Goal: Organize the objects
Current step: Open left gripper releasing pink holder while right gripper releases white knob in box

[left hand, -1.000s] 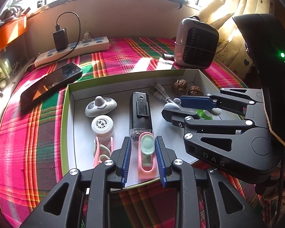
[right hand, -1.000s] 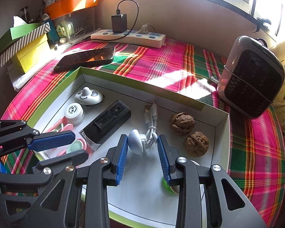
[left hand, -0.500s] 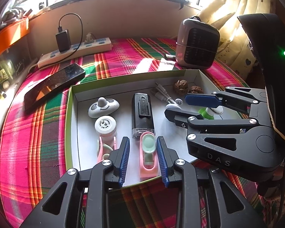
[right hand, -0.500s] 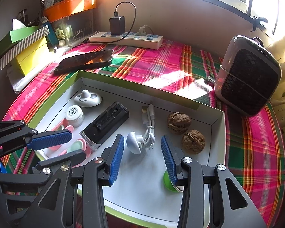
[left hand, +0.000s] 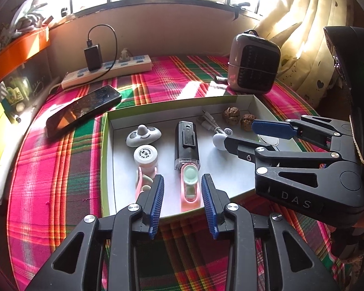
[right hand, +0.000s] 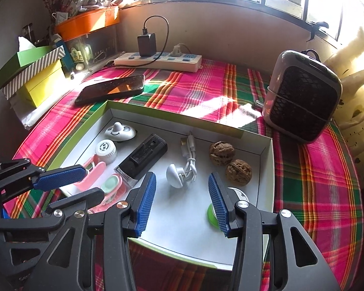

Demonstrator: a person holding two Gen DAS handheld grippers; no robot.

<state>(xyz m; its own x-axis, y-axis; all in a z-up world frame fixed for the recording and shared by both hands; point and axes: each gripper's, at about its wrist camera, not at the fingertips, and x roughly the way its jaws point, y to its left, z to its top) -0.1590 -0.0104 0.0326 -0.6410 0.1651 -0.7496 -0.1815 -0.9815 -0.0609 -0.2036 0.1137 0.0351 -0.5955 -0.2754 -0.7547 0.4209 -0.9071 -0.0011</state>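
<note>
Both tools spread, jaws just opening, nothing pinched: left tool (left hand: 182, 205) straddling pink case (left hand: 188, 189) in tray (left hand: 106, 160); right tool (right hand: 182, 205) behind white earbud (right hand: 175, 175). Probably light, stiff, slippery; best pinched across long sides.

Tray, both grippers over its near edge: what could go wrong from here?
1. The left gripper, jaws just opened, hovers over the pink case, which lies close beside the black device; closing may catch both.
2. The right gripper, also just opened and empty, faces the white earbud cable; its loose coil could snag or trail.
3. The two walnuts lie loose in the tray; a nudge might roll them.
</note>
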